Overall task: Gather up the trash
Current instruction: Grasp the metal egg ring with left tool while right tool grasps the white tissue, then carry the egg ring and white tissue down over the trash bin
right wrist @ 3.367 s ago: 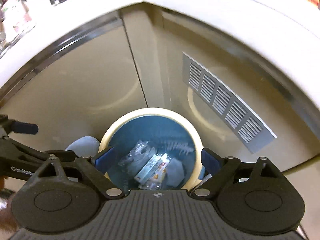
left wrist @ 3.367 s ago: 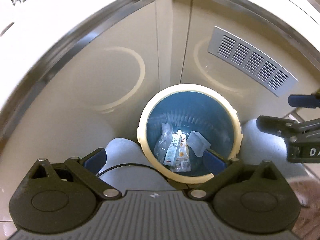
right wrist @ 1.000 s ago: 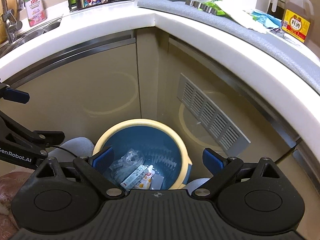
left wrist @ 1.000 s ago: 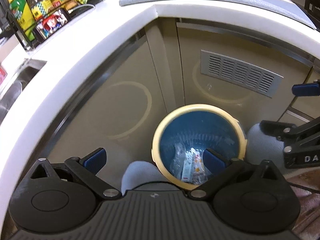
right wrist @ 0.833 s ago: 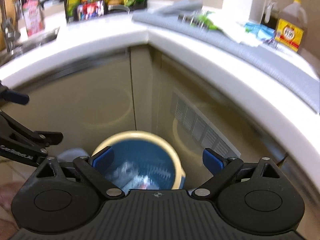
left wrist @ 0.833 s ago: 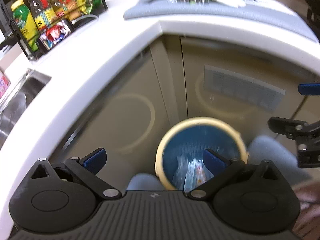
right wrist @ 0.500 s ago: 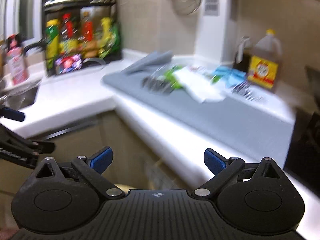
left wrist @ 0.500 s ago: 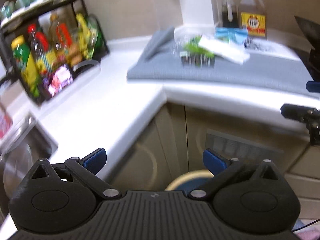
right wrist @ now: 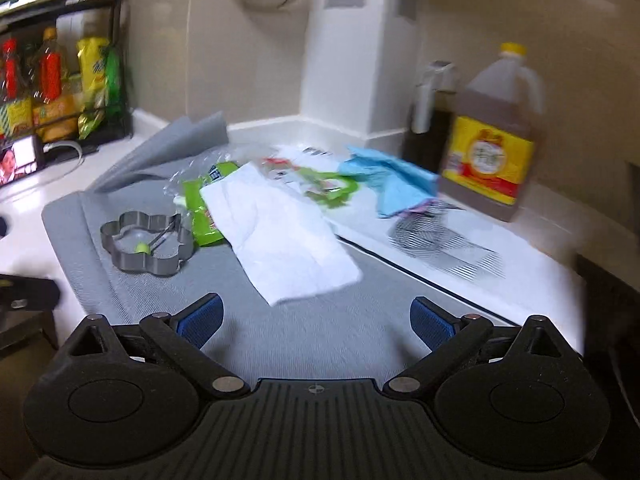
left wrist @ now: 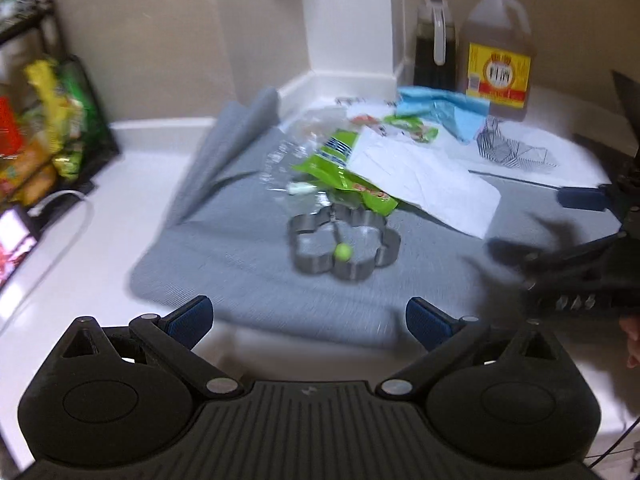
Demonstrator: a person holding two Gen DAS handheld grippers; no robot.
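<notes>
Trash lies on a grey mat (left wrist: 248, 264) (right wrist: 320, 332) on the white counter: a white paper sheet (left wrist: 424, 184) (right wrist: 280, 232), a green wrapper (left wrist: 348, 176) (right wrist: 202, 208), clear plastic (left wrist: 288, 160), a second green wrapper (right wrist: 328, 188) and a blue wrapper (left wrist: 444, 110) (right wrist: 396, 180). My left gripper (left wrist: 310, 320) is open and empty above the mat's front edge. My right gripper (right wrist: 316, 320) is open and empty over the mat, short of the white paper; it also shows at the right of the left wrist view (left wrist: 592, 248).
A flower-shaped metal ring (left wrist: 344, 246) (right wrist: 146, 246) sits on the mat. A large oil jug (left wrist: 498, 48) (right wrist: 494, 136) and a dark bottle (left wrist: 434, 44) stand at the back. A bottle rack (right wrist: 60, 64) and a phone (left wrist: 12, 236) are at the left.
Both grippers have risen from over the blue trash bin on the floor to counter height and now face the mat with the trash. Both stay open and empty.
</notes>
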